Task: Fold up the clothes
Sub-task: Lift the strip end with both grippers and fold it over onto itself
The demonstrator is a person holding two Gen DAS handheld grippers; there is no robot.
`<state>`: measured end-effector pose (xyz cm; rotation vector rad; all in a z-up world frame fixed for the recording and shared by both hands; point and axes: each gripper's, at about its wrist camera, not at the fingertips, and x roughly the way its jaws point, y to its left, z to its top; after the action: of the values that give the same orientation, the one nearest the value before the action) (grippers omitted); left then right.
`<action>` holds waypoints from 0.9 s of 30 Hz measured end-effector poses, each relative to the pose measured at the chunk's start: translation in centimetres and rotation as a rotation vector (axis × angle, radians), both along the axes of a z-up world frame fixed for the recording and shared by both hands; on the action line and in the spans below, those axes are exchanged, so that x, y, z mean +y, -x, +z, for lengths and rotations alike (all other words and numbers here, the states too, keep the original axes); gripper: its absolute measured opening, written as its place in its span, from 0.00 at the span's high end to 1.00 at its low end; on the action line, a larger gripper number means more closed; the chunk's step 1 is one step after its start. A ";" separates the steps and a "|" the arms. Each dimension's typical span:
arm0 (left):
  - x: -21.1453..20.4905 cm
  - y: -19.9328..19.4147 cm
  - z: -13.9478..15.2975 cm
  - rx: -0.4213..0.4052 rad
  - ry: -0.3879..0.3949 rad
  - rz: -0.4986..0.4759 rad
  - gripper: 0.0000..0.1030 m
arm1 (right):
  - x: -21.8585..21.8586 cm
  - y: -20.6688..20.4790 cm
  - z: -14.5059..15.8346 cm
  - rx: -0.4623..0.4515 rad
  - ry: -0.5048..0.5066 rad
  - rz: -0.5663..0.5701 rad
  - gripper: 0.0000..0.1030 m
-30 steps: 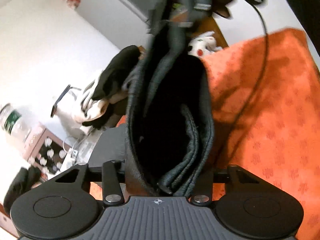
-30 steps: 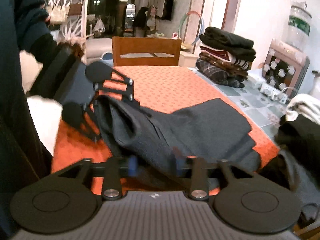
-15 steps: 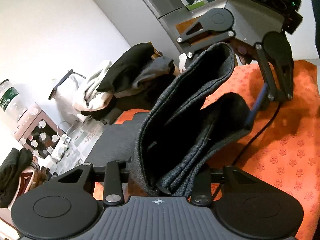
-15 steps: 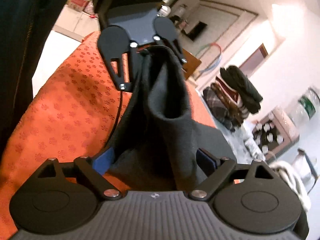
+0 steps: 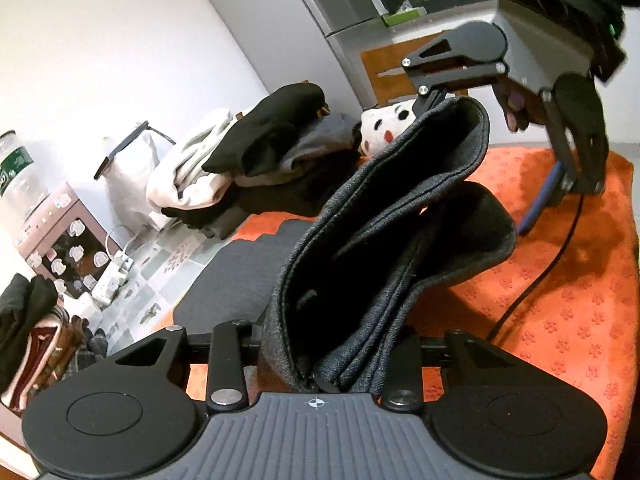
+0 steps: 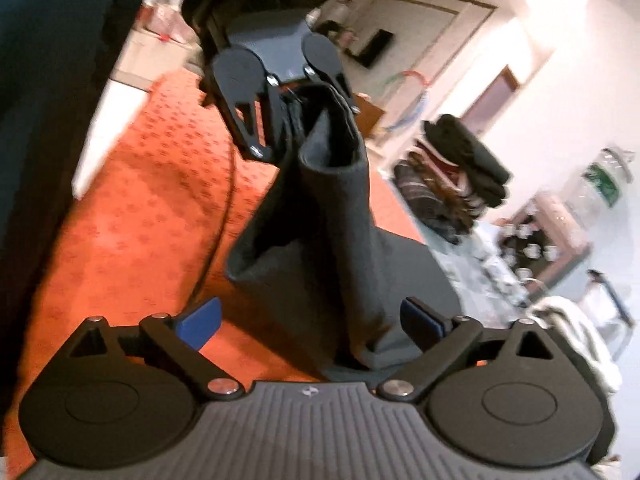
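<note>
Since a second ago, the right gripper [image 6: 312, 322] has been opening; blue pads now flank the dark grey knitted garment [image 5: 384, 248] untouched. Its long axis runs to the left gripper [image 5: 328, 356], clamped on it, above the orange patterned tablecloth [image 5: 568, 300].

The table [image 5: 568, 300] bears the garment [image 5: 384, 248], bunched and lifted between the left gripper [image 5: 332, 356] and right gripper [image 6: 312, 320]. Beyond the table's far edge lies a heap of clothes [image 5: 256, 160]; a folded stack [image 6: 452, 176] stands off the table's side.
</note>
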<state>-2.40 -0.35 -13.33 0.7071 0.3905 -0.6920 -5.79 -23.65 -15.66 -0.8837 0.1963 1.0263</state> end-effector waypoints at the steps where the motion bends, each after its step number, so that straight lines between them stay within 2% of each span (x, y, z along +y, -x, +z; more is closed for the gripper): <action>1: 0.2 -0.1 0.1 0.004 0.005 -0.002 0.60 | 0.5 0.0 -0.4 -0.024 0.003 -0.012 0.04; 4: 0.7 -0.5 0.3 0.016 0.019 -0.009 0.60 | 2.2 0.2 -2.3 -0.100 0.034 -0.035 0.04; 8: 1.7 -0.8 0.6 0.028 0.034 -0.026 0.60 | 4.7 -0.4 -3.3 -0.178 0.048 -0.075 0.05; 10: 2.5 -0.8 0.8 0.037 0.043 -0.031 0.61 | 5.7 -0.9 -2.5 -0.172 0.019 -0.118 0.13; 11: 3.1 -0.9 1.0 0.047 0.054 -0.029 0.62 | 6.1 -1.0 -2.0 -0.132 0.019 -0.123 0.29; 12: 3.6 -0.9 1.2 0.057 0.065 -0.027 0.62 | 6.6 -1.0 -1.5 -0.092 0.019 -0.127 0.49; 14: 5.0 -0.7 1.6 0.076 0.077 -0.048 0.62 | 7.4 -0.8 -0.7 -0.034 0.011 -0.144 0.64; 15: 5.7 -0.6 1.8 0.086 0.082 -0.061 0.62 | 8.0 -0.4 -0.2 -0.005 0.002 -0.159 0.68; 20: 9.5 0.9 3.5 0.199 0.126 -0.143 0.62 | 10.1 2.0 2.4 0.154 -0.081 -0.219 0.72; 25: 13.2 2.1 5.3 0.391 0.165 -0.229 0.61 | 11.2 4.4 5.9 0.409 -0.230 -0.247 0.73; 27: 13.9 1.7 5.3 0.448 0.175 -0.241 0.59 | 11.5 4.7 6.1 0.480 -0.281 -0.277 0.73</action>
<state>-4.06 13.57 -8.01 0.4314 0.6514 -1.1048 -10.50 -12.11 -9.52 -0.3328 0.5493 0.9625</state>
